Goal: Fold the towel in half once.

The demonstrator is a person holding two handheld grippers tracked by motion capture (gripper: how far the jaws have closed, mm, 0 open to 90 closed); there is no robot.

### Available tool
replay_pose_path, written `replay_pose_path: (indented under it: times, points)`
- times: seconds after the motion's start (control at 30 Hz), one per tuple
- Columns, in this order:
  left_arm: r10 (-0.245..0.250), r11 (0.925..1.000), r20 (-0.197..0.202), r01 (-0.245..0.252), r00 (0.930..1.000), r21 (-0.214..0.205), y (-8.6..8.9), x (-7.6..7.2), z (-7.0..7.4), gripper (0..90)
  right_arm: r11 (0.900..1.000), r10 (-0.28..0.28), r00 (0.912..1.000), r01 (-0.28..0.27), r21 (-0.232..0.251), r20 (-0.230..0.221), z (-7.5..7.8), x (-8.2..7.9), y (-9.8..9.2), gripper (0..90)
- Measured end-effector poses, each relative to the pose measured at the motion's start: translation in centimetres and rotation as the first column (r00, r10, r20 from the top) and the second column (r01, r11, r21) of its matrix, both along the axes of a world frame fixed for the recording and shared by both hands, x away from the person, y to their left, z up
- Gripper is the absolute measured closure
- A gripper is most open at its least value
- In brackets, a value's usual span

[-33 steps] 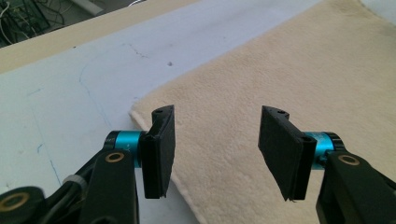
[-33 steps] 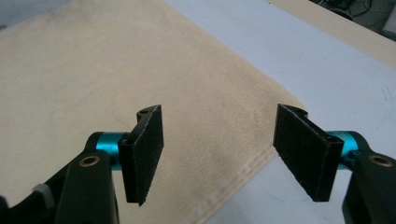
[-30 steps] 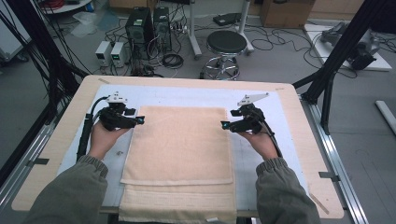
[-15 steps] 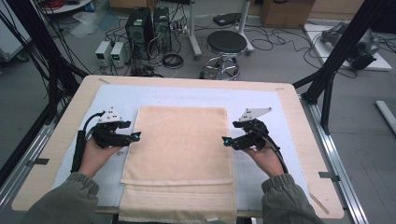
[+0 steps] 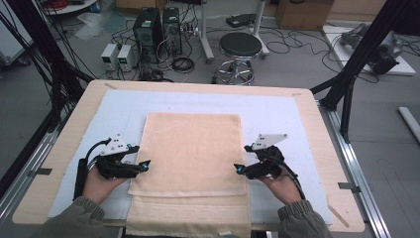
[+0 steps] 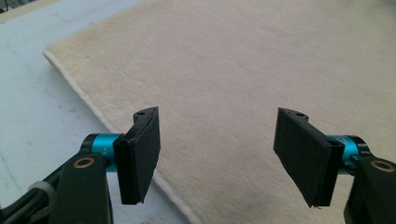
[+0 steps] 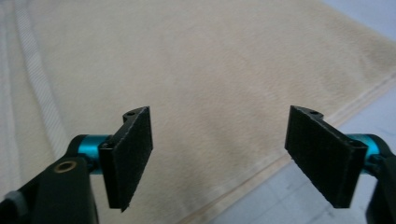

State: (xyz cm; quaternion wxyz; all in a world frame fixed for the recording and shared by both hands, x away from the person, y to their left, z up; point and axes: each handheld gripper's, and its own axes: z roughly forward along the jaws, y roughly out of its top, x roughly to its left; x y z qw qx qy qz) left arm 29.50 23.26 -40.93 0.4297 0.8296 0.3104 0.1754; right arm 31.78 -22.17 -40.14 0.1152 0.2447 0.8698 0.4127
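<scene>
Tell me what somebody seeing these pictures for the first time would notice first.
Most likely the big beige towel, folded and lying flat in the middle of the table, its near end hanging over the edge. Next, the left gripper and right gripper, one at each long edge of the towel, jaws apart with nothing between them. Beyond the table, a black stool stands among floor cables.

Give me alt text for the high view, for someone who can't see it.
A person's hands hold the left gripper and the right gripper, both with jaws open, at the two side edges of a folded beige towel. It lies on a pale blue mat on a wooden table; a black stool stands beyond.
</scene>
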Motion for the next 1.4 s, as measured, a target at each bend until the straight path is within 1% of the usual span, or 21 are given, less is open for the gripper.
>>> replay_pose_path:
  times: [0.03,0.17,0.2,0.23,0.3,0.4,0.5,0.53,0.63,0.67,0.7,0.77,0.8,0.87,0.93,1.03,1.1,1.23,1.3,1.37,1.4]
  points:
    - [-0.001,1.0,-0.003,0.001,1.0,-0.004,-0.1,-0.3,-0.2,32.2,1.0,0.005,1.0,-0.005,-0.005,0.001,-0.2,-0.3,0.1,25.3]
    - [-0.031,0.9993,-0.018,0.031,0.9994,0.018,-0.3,-0.9,-0.8,34.6,0.9992,0.04,0.9991,-0.04,-0.009,-0.012,-1.3,-1.2,0.6,32.1]
    - [-0.032,0.9992,-0.027,0.033,0.9991,0.022,-0.3,-1.0,-1.0,34.8,0.9987,0.048,0.9988,-0.048,-0.014,-0.013,-1.5,-1.2,0.7,34.1]
    - [-0.037,0.9989,-0.032,0.038,0.9988,0.027,-0.3,-1.0,-1.2,35.0,0.9981,0.059,0.9979,-0.059,-0.018,-0.027,-1.8,-1.2,0.8,35.6]
    - [-0.044,0.9987,-0.045,0.045,0.998,0.024,-0.2,-1.1,-1.5,36.2,0.9976,0.063,0.9972,-0.064,-0.027,-0.041,-2.1,-1.2,0.9,38.2]
    - [-0.05,0.9982,-0.057,0.052,0.9971,0.03,-0.3,-1.0,-1.9,36.6,0.9974,0.066,0.9966,-0.067,-0.024,-0.049,-2.4,-1.0,1.0,40.7]
    - [-0.067,0.9966,-0.071,0.07,0.9953,0.044,-0.6,-1.1,-2.3,40.3,0.9965,0.076,0.9957,-0.078,-0.031,-0.052,-2.7,-0.9,1.1,45.7]
    - [-0.079,0.995,-0.075,0.083,0.9941,0.056,-0.6,-1.0,-2.4,42.2,0.9959,0.08,0.9953,-0.082,-0.039,-0.056,-2.8,-0.9,1.2,48.3]
    - [-0.105,0.9918,-0.081,0.111,0.9911,0.064,-0.9,-1.0,-2.7,49.4,0.9933,0.084,0.9942,-0.089,-0.073,-0.067,-3.2,-0.9,1.5,55.7]
    - [-0.11,0.9908,-0.083,0.116,0.9904,0.069,-1.0,-1.0,-2.7,51.1,0.9922,0.091,0.9938,-0.096,-0.079,-0.063,-3.3,-0.9,1.6,57.0]
    - [-0.116,0.9905,-0.087,0.122,0.9894,0.064,-1.0,-1.0,-2.7,53.6,0.992,0.089,0.9937,-0.095,-0.084,-0.068,-3.4,-1.0,1.7,59.1]
    - [-0.123,0.9893,-0.084,0.129,0.9889,0.069,-1.1,-1.0,-2.8,58.1,0.9905,0.101,0.9933,-0.106,-0.088,-0.056,-3.4,-0.9,1.8,62.7]
    - [-0.127,0.9891,-0.084,0.132,0.9884,0.065,-1.1,-1.0,-2.8,60.9,0.9906,0.101,0.9933,-0.105,-0.087,-0.056,-3.4,-0.9,1.7,65.1]
    - [-0.127,0.9885,-0.083,0.133,0.9884,0.072,-1.3,-1.0,-2.8,65.4,0.9912,0.098,0.9927,-0.104,-0.083,-0.07,-3.3,-0.9,1.7,68.8]
    - [-0.13,0.9879,-0.084,0.136,0.988,0.075,-1.4,-1.0,-2.8,70.0,0.9906,0.107,0.9923,-0.112,-0.079,-0.062,-3.4,-0.7,1.7,72.7]
    - [-0.129,0.988,-0.084,0.136,0.988,0.074,-1.6,-0.9,-2.7,76.5,0.9904,0.114,0.9911,-0.119,-0.071,-0.07,-3.4,-0.6,1.7,77.9]
    - [-0.127,0.9879,-0.085,0.134,0.9882,0.078,-1.7,-0.8,-2.7,79.7,0.9902,0.115,0.9913,-0.119,-0.072,-0.065,-3.3,-0.6,1.6,80.0]
    - [-0.126,0.9877,-0.079,0.132,0.9889,0.083,-1.7,-0.8,-2.5,83.1,0.9902,0.117,0.9906,-0.122,-0.068,-0.071,-3.2,-0.5,1.5,83.4]
    - [-0.125,0.988,-0.073,0.13,0.9895,0.083,-1.7,-0.8,-2.3,84.3,0.9899,0.118,0.9909,-0.123,-0.071,-0.065,-3.1,-0.5,1.5,84.3]
    - [-0.116,0.9901,-0.068,0.121,0.991,0.072,-1.7,-0.9,-2.1,84.8,0.9899,0.119,0.991,-0.123,-0.07,-0.061,-3.0,-0.5,1.4,84.9]
    - [-0.118,0.9898,-0.061,0.122,0.9911,0.073,-1.7,-0.9,-2.0,84.9,0.9902,0.118,0.9911,-0.122,-0.067,-0.061,-2.9,-0.5,1.4,85.1]
